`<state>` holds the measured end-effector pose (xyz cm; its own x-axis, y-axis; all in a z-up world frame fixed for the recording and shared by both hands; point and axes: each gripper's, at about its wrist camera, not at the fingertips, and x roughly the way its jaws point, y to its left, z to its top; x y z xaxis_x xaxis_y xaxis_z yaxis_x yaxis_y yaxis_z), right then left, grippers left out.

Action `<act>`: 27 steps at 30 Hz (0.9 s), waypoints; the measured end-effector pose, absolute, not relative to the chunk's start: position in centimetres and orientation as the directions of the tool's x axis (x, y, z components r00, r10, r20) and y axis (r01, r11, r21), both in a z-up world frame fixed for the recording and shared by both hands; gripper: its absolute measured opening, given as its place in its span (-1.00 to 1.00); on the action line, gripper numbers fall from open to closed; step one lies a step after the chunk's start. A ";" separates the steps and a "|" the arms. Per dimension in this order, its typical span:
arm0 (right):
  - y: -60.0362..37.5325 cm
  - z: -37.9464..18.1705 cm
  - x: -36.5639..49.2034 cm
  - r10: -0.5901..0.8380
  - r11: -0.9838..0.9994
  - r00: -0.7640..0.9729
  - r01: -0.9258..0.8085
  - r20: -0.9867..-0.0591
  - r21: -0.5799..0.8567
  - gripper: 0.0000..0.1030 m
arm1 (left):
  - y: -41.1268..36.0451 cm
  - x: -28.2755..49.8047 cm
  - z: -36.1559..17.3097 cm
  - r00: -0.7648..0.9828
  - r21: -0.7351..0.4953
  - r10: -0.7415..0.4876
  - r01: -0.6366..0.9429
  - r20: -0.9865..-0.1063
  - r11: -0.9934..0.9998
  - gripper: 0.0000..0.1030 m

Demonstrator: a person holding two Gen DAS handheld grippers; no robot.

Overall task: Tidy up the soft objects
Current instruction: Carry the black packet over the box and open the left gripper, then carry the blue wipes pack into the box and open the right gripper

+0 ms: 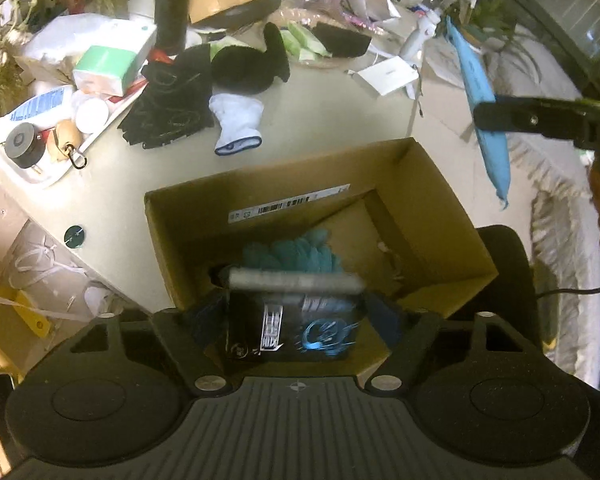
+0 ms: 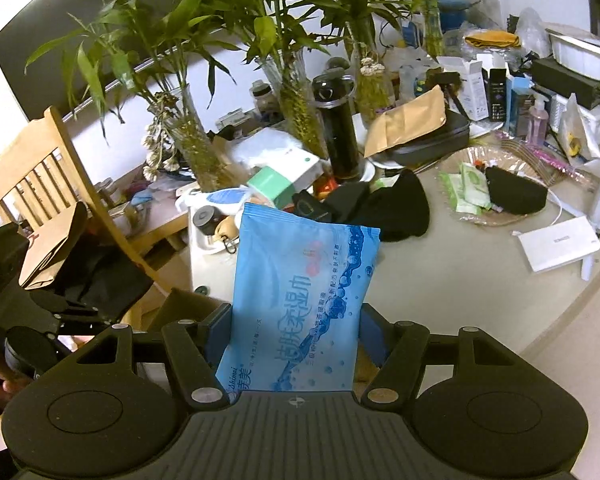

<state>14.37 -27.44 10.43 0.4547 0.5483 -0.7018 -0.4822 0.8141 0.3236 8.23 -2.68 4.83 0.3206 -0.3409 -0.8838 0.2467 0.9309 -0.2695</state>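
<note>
Overhead, the left gripper point(image 1: 296, 316) clamped a black packet point(image 1: 290, 330) above an open box point(image 1: 452, 216) on the desk point(image 1: 332, 112). The right gripper point(image 2: 296, 336) gripped a blue wipes pack point(image 2: 300, 280) upright.

Looks like a lived-in home, probably a dining or living room: a cluttered table point(image 2: 440, 280) is crowded with bamboo vases point(image 2: 196, 148), a wooden chair point(image 2: 40, 184) is tucked beside, and a fringed rug point(image 1: 556, 216) is spread below.

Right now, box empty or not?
Not empty. The open cardboard box holds a teal glove; the left gripper holds a black packet over it.
</note>
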 end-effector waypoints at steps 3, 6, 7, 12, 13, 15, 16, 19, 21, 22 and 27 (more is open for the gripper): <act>-27.6 10.0 13.8 0.554 0.811 0.447 -0.480 -0.702 0.335 0.34 | -2.5 7.4 4.9 0.335 -0.287 -0.358 0.244 -0.872 0.926 0.62; -27.8 9.6 13.4 0.554 0.814 0.445 -0.469 -0.703 0.344 0.34 | -2.1 6.6 5.1 0.374 -0.279 -0.345 0.220 -0.861 0.935 0.63; -27.9 9.5 13.3 0.555 0.813 0.444 -0.467 -0.704 0.347 0.34 | -2.0 6.2 5.3 0.396 -0.269 -0.336 0.215 -0.855 0.939 0.63; -28.2 9.0 12.9 0.555 0.814 0.434 -0.457 -0.710 0.357 0.34 | -1.7 4.9 6.0 0.493 -0.209 -0.277 0.189 -0.825 0.959 0.63; -28.2 8.9 12.8 0.556 0.814 0.431 -0.456 -0.711 0.359 0.34 | -1.7 4.6 6.2 0.510 -0.199 -0.268 0.186 -0.817 0.962 0.63; -28.1 8.9 12.7 0.557 0.813 0.427 -0.457 -0.712 0.362 0.34 | -1.5 4.1 6.3 0.545 -0.181 -0.250 0.176 -0.801 0.967 0.63; -28.0 8.9 12.7 0.556 0.813 0.425 -0.458 -0.714 0.360 0.34 | -1.4 3.8 6.4 0.560 -0.178 -0.245 0.172 -0.791 0.969 0.63; -27.7 9.1 12.5 0.557 0.808 0.414 -0.469 -0.719 0.356 0.34 | -1.3 3.2 6.6 0.591 -0.174 -0.242 0.171 -0.769 0.970 0.63; -27.5 9.2 12.5 0.562 0.803 0.403 -0.475 -0.722 0.360 0.34 | -1.3 2.9 6.7 0.606 -0.168 -0.241 0.176 -0.758 0.970 0.63; -27.3 9.2 12.6 0.565 0.800 0.397 -0.477 -0.723 0.364 0.34 | -1.2 2.8 6.8 0.614 -0.169 -0.244 0.179 -0.751 0.969 0.63; -26.8 8.8 12.8 0.582 0.788 0.351 -0.466 -0.734 0.402 0.34 | -0.8 2.4 6.8 0.628 -0.202 -0.265 0.172 -0.732 0.964 0.63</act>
<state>12.79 -26.83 8.77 0.3505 0.5819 -0.7339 -0.4657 0.7881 0.4024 2.40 -0.80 6.81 0.6278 -0.2652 -0.7318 0.1720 0.9642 -0.2019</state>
